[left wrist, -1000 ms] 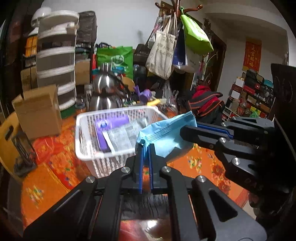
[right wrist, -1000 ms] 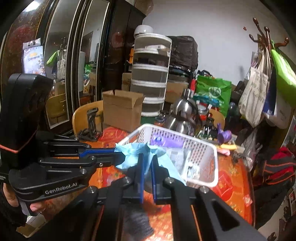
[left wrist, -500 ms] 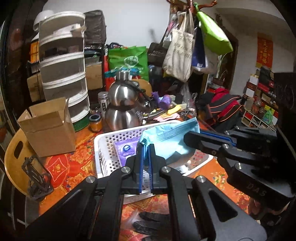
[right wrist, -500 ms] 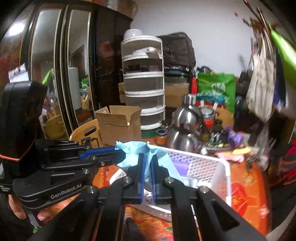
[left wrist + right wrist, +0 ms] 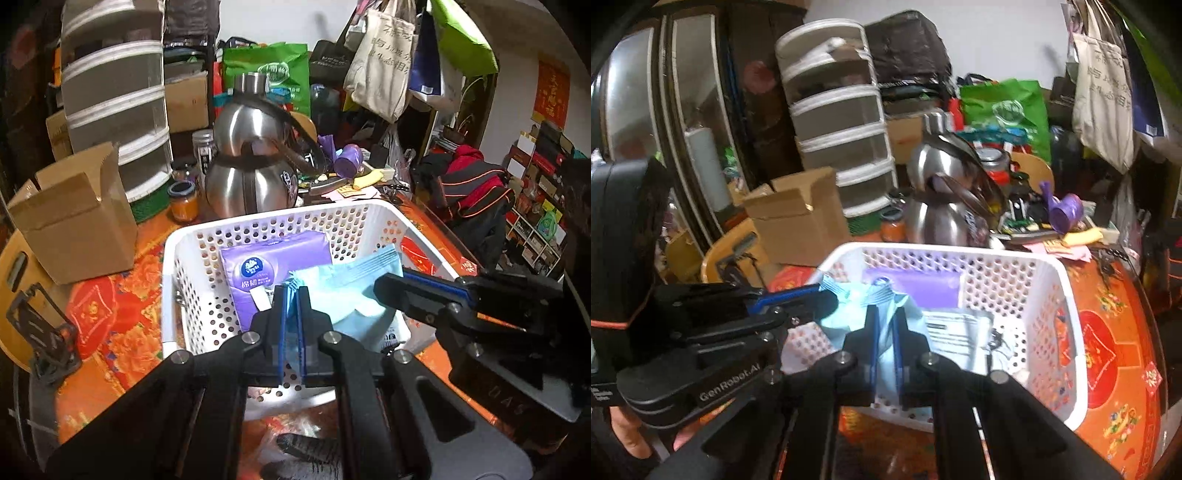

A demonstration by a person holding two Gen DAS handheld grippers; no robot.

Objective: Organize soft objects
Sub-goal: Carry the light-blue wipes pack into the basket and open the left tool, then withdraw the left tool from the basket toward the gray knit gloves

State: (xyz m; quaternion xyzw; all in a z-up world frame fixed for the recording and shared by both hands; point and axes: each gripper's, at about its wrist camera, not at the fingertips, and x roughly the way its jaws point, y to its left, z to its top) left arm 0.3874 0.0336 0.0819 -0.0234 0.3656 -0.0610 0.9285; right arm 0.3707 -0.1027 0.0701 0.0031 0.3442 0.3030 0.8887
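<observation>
Both grippers are shut on one light blue soft pack (image 5: pixel 343 291), held over the white perforated basket (image 5: pixel 280 218). My left gripper (image 5: pixel 291 295) pinches the pack's near corner. My right gripper (image 5: pixel 884 306) pinches its other edge and shows in the left wrist view (image 5: pixel 388 291) at the right. The pack also shows in the right wrist view (image 5: pixel 849 306), with the left gripper (image 5: pixel 827 295) at its left. A purple tissue pack (image 5: pixel 273 269) and a grey-white packet (image 5: pixel 956 332) lie in the basket (image 5: pixel 1063 295).
The basket stands on an orange-red patterned tablecloth (image 5: pixel 118 325). Behind it are a steel kettle (image 5: pixel 251 173), a cardboard box (image 5: pixel 77 218), a small jar (image 5: pixel 183 199) and stacked drawers (image 5: pixel 114 92). A dark glove (image 5: pixel 310 450) lies below my left gripper.
Both grippers have carried the blue pack forward and down, from in front of the basket to over its inside. The basket now fills the middle of both views.
</observation>
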